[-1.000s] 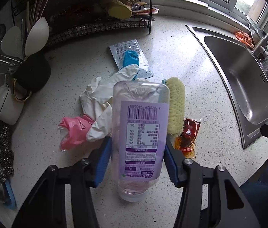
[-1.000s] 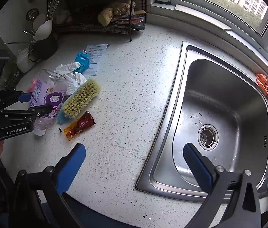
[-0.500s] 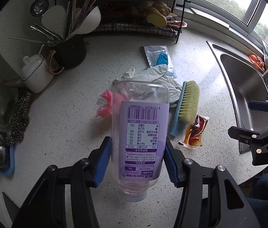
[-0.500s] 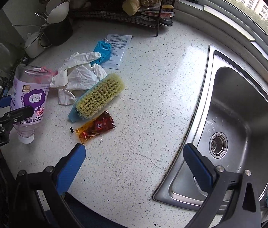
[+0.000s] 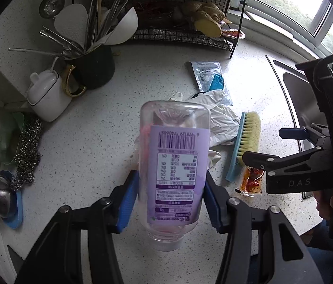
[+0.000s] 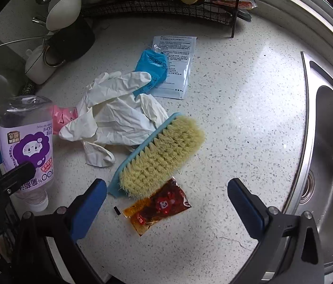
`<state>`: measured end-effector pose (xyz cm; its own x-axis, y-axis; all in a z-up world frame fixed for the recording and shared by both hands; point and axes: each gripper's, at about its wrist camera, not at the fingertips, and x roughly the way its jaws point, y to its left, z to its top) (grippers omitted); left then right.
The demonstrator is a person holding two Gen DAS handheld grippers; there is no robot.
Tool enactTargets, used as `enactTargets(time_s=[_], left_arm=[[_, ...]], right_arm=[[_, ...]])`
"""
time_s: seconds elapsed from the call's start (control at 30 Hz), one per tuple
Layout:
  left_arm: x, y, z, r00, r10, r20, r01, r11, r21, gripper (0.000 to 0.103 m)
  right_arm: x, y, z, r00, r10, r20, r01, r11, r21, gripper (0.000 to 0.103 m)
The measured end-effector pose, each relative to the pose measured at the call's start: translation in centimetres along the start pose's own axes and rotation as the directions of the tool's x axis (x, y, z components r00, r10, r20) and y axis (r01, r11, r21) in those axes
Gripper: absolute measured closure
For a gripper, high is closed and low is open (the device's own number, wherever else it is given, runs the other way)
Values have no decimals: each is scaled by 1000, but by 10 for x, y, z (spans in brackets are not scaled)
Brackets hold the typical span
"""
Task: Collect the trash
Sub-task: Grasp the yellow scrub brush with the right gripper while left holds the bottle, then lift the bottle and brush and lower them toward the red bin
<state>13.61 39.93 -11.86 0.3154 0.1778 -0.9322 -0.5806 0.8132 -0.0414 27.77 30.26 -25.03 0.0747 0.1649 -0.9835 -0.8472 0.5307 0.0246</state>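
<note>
Jaws of the left gripper (image 5: 171,200) still clamp the bottle (image 5: 174,165). Right gripper (image 6: 166,203), jaws wide open, has dropped over the sauce packet (image 6: 158,207), likely next.

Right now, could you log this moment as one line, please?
left gripper: holds bottle | right gripper: open over sachet

The right gripper (image 6: 167,200), jaws wide apart, has come away from the steel sink (image 6: 331,142) and lowered over the red sauce sachet (image 6: 158,209) beside the yellow-bristled blue scrubbing brush (image 6: 159,157).
</note>
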Motion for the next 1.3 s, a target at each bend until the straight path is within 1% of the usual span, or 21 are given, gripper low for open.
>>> enactTargets(time_s=[0.17,0.23,0.27,0.37,0.4,0.43,0.5,0.63,0.7,0.83,0.97,1.07,1.1,1.17,1.27,1.3], left_arm=[[11,1,8,1000,-12,-9,12,1000,-4,53],[12,0,8,1000,-15,-9,15,1000,0,53],[13,-1,9,1000,-18,-10,18,1000,4,53],[14,-4,9,1000,-27,-13,27,999,17,53],[15,-5,9,1000,-27,-16,28,999,20,53],[15,-5,8,999,-26,-18,27,999,22,53],[16,-6,5,999,-27,-22,27,999,19,53],[14,-8,-1,999,-21,-27,21,1000,13,53],[12,-9,-4,1000,-17,-25,17,1000,13,53],[6,-16,-11,1000,-15,-17,15,1000,18,53],[-2,-24,-17,1000,-17,-4,17,1000,23,53],[-10,-32,-21,1000,-18,12,18,999,29,53],[-13,-35,-22,1000,-18,18,17,999,32,53],[-19,-42,-25,999,-16,28,14,999,42,53],[-26,-53,-30,999,-14,44,11,998,64,53],[-27,-55,-31,999,-11,45,8,998,64,53]], right_arm=[[19,3,14,999,8,-36,-8,1000,1,1],[24,4,18,999,-1,-40,1,1000,-8,8],[26,3,20,999,-2,-44,2,1000,-15,10],[34,10,25,999,3,-49,-5,1000,-24,21],[35,12,26,999,0,-48,-1,1000,-27,29],[35,14,27,999,-8,-43,7,999,-32,35],[38,23,22,999,-14,-36,13,999,-46,40],[33,20,16,1000,-2,-9,1,999,-51,59],[32,16,13,1000,22,-8,-23,999,-42,63],[21,13,1,999,31,27,-29,998,-51,67],[-4,24,-17,996,36,80,-30,996,-80,69],[-16,28,-29,994,40,99,-32,996,-84,70],[-21,26,-33,993,47,107,-38,996,-80,70],[-32,22,-41,990,57,128,-47,996,-78,75],[-49,18,-53,984,58,168,-43,995,-90,76],[-56,8,-55,982,58,181,-40,994,-101,76]])
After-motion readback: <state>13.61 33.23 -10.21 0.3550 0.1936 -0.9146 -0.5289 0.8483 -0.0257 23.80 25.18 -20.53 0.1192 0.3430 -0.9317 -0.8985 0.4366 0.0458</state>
